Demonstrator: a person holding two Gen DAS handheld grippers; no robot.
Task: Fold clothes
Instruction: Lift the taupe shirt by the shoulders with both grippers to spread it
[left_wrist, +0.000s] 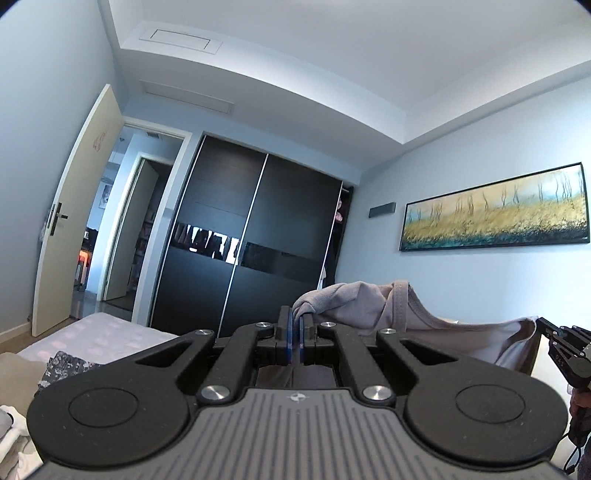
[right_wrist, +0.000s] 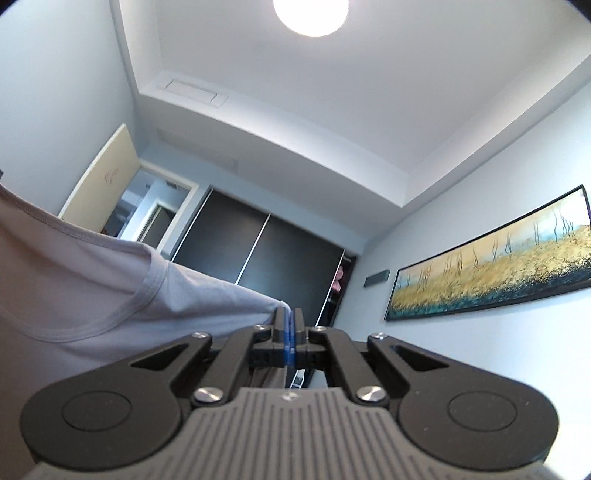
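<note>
Grey cotton garment (left_wrist: 369, 306) hangs stretched before dark sliding wardrobe (left_wrist: 251, 236), pinched at opposite edges by left gripper (left_wrist: 296, 325) and right gripper (right_wrist: 290, 325), fingers pressed together.

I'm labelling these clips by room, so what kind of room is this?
Most likely a bedroom in a home: a dark sliding-door wardrobe, a bed with clothes lying on it, and a framed landscape painting on the wall. An open door leads out to a hallway.

pale walls; dark sliding wardrobe (left_wrist: 251, 236); long landscape painting (left_wrist: 495, 210); lit ceiling lamp (right_wrist: 311, 14)
</note>
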